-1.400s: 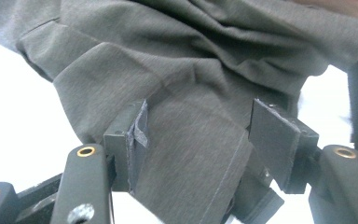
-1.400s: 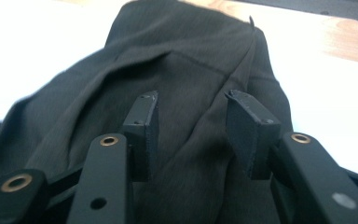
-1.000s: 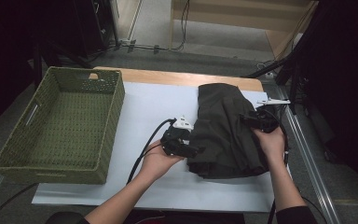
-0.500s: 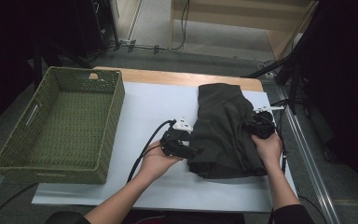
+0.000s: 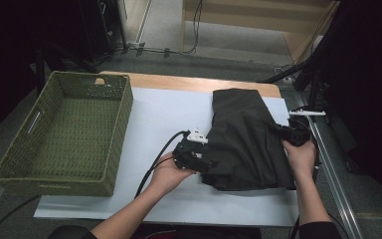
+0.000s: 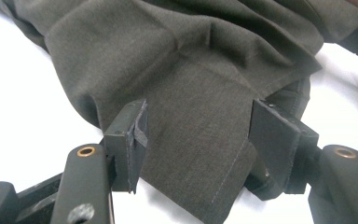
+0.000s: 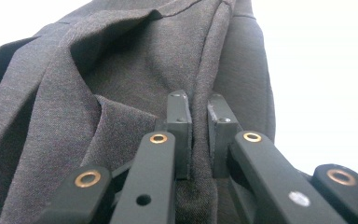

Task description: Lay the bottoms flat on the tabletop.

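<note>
The right tool (image 7: 196, 135) has just been closing and is clenched on a fold of the dark garment (image 5: 243, 139). The left tool (image 6: 198, 135) is parted, the hem unpinched between its jaws; a firm closing there is advised before lifting off the surface (image 5: 169, 109).

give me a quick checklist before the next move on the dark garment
1. Right tongs pinched on a fold of the dark garment: ok; its jaws have just closed.
2. Left tongs gripping the cloth: not ok; the hem lies between open jaws, pads apart.
3. Garment on the white sheet: ok.
4. Woven basket free to receive it: ok.
5. Left cable away from the cloth: ok.
6. Layers caught by the right tongs: cannot tell.
</note>
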